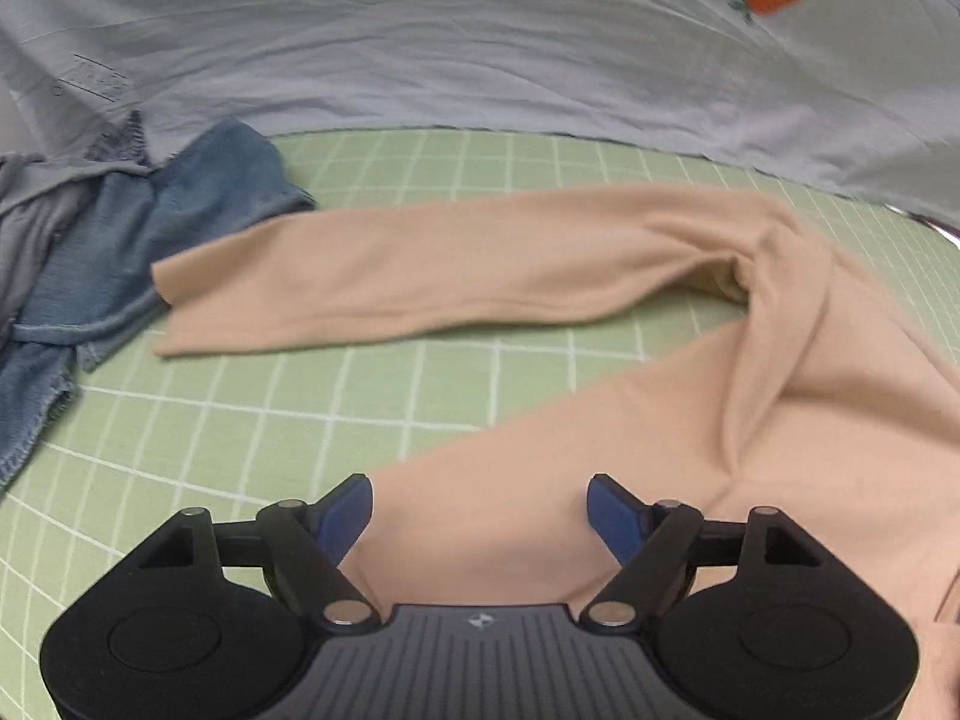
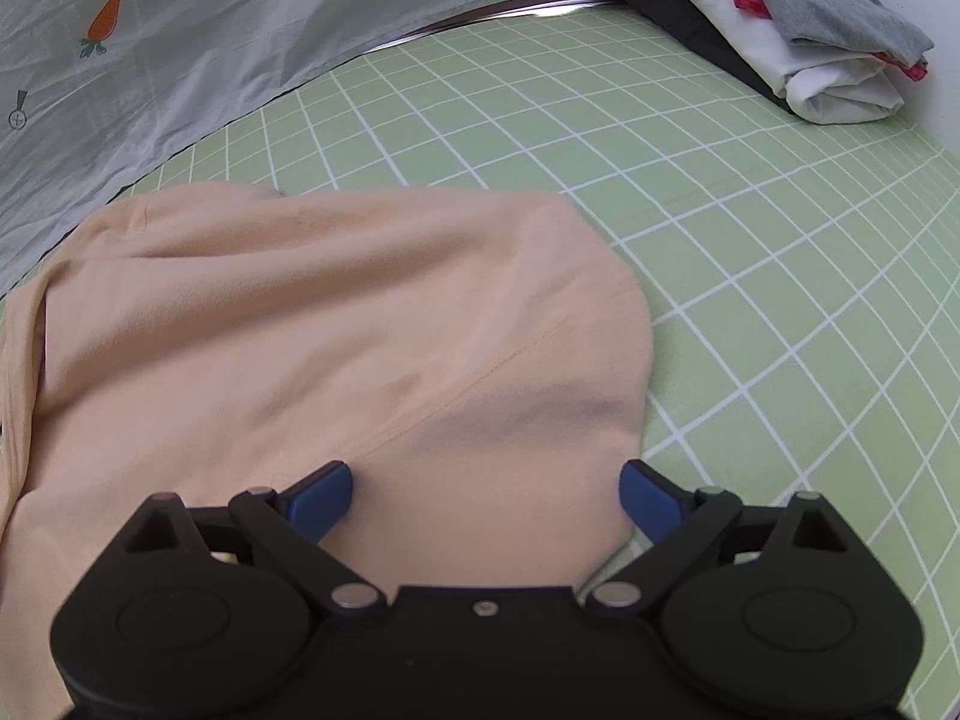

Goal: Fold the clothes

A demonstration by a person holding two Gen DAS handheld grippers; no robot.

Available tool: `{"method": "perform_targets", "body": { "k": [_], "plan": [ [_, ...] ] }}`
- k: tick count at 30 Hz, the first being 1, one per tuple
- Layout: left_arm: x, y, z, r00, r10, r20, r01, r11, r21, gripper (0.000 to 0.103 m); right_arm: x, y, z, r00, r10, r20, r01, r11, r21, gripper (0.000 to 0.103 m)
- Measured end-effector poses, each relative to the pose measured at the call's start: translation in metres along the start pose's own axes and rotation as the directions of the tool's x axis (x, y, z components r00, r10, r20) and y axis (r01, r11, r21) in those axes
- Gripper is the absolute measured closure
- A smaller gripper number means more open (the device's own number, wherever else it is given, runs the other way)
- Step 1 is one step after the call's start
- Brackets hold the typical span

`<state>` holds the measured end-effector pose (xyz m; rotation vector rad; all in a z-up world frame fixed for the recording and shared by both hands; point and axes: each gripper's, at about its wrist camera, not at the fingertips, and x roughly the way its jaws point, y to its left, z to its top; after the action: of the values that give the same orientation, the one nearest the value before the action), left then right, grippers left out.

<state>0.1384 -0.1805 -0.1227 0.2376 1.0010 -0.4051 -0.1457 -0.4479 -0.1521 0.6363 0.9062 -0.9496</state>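
Note:
A peach long-sleeved top [image 1: 780, 372] lies on the green grid mat [image 1: 252, 420]. One sleeve [image 1: 390, 276] stretches out to the left. My left gripper [image 1: 480, 510] is open, its blue fingertips over the top's near edge, holding nothing. In the right wrist view the top's body [image 2: 336, 348] lies spread with a rounded right edge. My right gripper [image 2: 486, 492] is open over the near part of the fabric, jaws wide apart and empty.
A crumpled blue and grey garment [image 1: 90, 252] lies at the mat's left edge. A pale sheet with a carrot print [image 1: 765, 0] covers the back. A pile of folded white, grey and red clothes [image 2: 810, 42] sits at the far right.

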Motion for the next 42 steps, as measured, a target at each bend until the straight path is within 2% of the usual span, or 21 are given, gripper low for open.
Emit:
{"method": "perform_targets", "body": {
  "k": [3, 5, 6, 8, 9, 10, 11, 13, 15, 19, 22, 30, 32, 35, 37, 39, 42],
  "plan": [
    [0.008, -0.019, -0.019, 0.997, -0.051, -0.05, 0.053, 0.997, 0.06, 0.018, 0.0, 0.0, 0.0, 1.0, 0.001, -0.011, -0.001, 1.0, -0.019, 0.006],
    [0.011, -0.018, -0.021, 0.997, -0.044, -0.056, 0.047, 0.998, 0.049, 0.017, -0.001, -0.001, 0.001, 1.0, 0.01, -0.016, -0.01, 0.999, -0.033, 0.006],
    [0.011, -0.018, -0.022, 0.997, -0.04, -0.058, 0.043, 0.998, 0.042, 0.015, -0.001, -0.001, 0.001, 1.0, 0.012, -0.016, -0.013, 0.999, -0.042, 0.01],
    [0.013, -0.016, -0.023, 0.998, -0.024, -0.066, 0.027, 0.999, 0.034, 0.014, -0.005, -0.005, 0.002, 1.0, 0.015, 0.0, -0.015, 0.997, -0.072, 0.029],
    [0.014, -0.015, -0.023, 0.997, -0.019, -0.071, 0.021, 0.999, 0.033, 0.013, -0.006, -0.006, 0.003, 1.0, 0.016, 0.008, -0.015, 0.996, -0.088, 0.051],
    [0.015, -0.013, -0.022, 0.997, -0.014, -0.076, 0.017, 0.999, 0.032, 0.011, -0.008, -0.008, 0.003, 1.0, 0.018, 0.017, -0.016, 0.995, -0.103, 0.069],
    [0.017, -0.012, -0.022, 0.997, -0.01, -0.082, 0.012, 1.0, 0.028, 0.01, -0.01, -0.01, 0.004, 1.0, 0.019, 0.025, -0.016, 0.993, -0.119, 0.074],
    [0.019, -0.009, -0.024, 0.996, -0.008, -0.092, 0.009, 1.0, 0.006, 0.005, -0.011, -0.016, 0.006, 0.999, 0.02, 0.031, -0.016, 0.993, -0.121, 0.094],
    [0.02, -0.005, -0.025, 0.995, -0.014, -0.099, 0.012, 1.0, -0.024, 0.004, -0.011, -0.022, 0.008, 0.999, 0.02, 0.035, -0.016, 0.991, -0.132, 0.099],
    [0.02, -0.002, -0.028, 0.993, -0.017, -0.114, 0.014, 1.0, -0.028, 0.002, -0.006, -0.028, 0.019, 0.998, -0.013, 0.058, 0.022, 0.986, -0.167, 0.1],
    [0.018, -0.003, -0.031, 0.991, -0.034, -0.129, 0.031, 0.999, -0.028, 0.0, 0.005, -0.029, 0.04, 0.996, -0.032, 0.082, 0.046, 0.983, -0.178, 0.101],
    [0.013, -0.016, -0.038, 0.986, -0.053, -0.155, 0.055, 0.998, 0.01, 0.0, 0.068, -0.008, 0.141, 0.969, -0.1, 0.227, 0.169, 0.938, -0.304, 0.101],
    [0.013, -0.021, -0.039, 0.986, -0.053, -0.159, 0.057, 0.998, 0.018, 0.0, 0.081, -0.004, 0.168, 0.96, -0.13, 0.249, 0.199, 0.939, -0.28, 0.098],
    [0.012, -0.027, -0.04, 0.987, -0.041, -0.156, 0.046, 0.998, 0.03, 0.0, 0.076, 0.002, 0.185, 0.95, -0.147, 0.277, 0.212, 0.951, -0.224, 0.076],
    [0.012, -0.028, -0.04, 0.988, -0.034, -0.151, 0.038, 0.999, 0.028, 0.001, 0.062, 0.004, 0.177, 0.938, -0.151, 0.311, 0.224, 0.951, -0.214, 0.051],
    [0.011, -0.028, -0.041, 0.988, -0.039, -0.15, 0.042, 0.999, 0.017, 0.001, 0.045, 0.003, 0.158, 0.937, -0.129, 0.325, 0.208, 0.952, -0.223, 0.042],
    [0.01, -0.028, -0.042, 0.988, -0.05, -0.148, 0.051, 0.999, 0.003, 0.008, 0.024, -0.006, 0.12, 0.942, -0.128, 0.309, 0.194, 0.961, -0.194, 0.028]
  ]
}}
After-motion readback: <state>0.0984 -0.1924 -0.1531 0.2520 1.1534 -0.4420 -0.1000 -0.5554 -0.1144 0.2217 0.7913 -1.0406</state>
